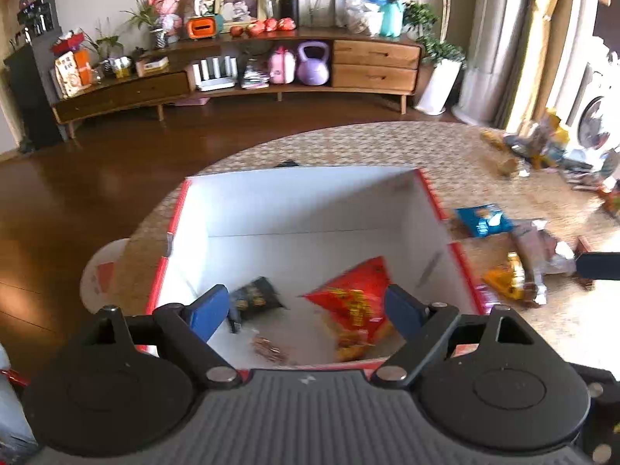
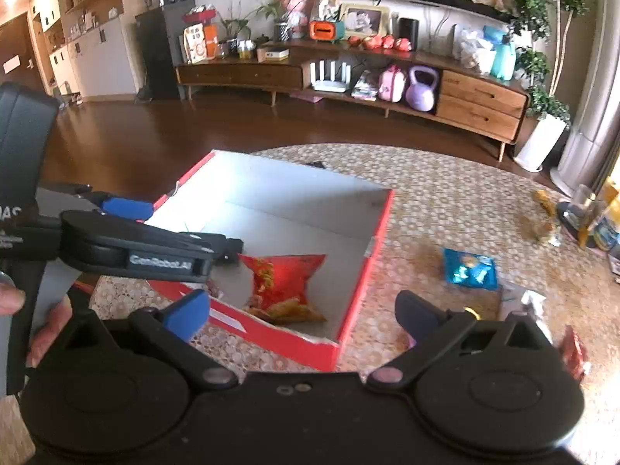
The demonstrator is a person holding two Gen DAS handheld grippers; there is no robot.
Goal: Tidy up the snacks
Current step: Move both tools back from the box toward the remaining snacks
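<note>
Both tools (image 1: 306, 310) (image 2: 302, 316) gape empty; red snack bag (image 1: 354, 298) lies lengthwise in box (image 1: 310, 201).

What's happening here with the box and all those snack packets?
A person is tidying snacks into a red box on a round mat, with a handheld gripper in each hand. The left gripper hangs over the box with its jaws open and empty. The right gripper is open and empty too, near the box's front corner. A red chip bag and a dark packet lie inside. A blue packet and other snacks lie out on the mat.
</note>
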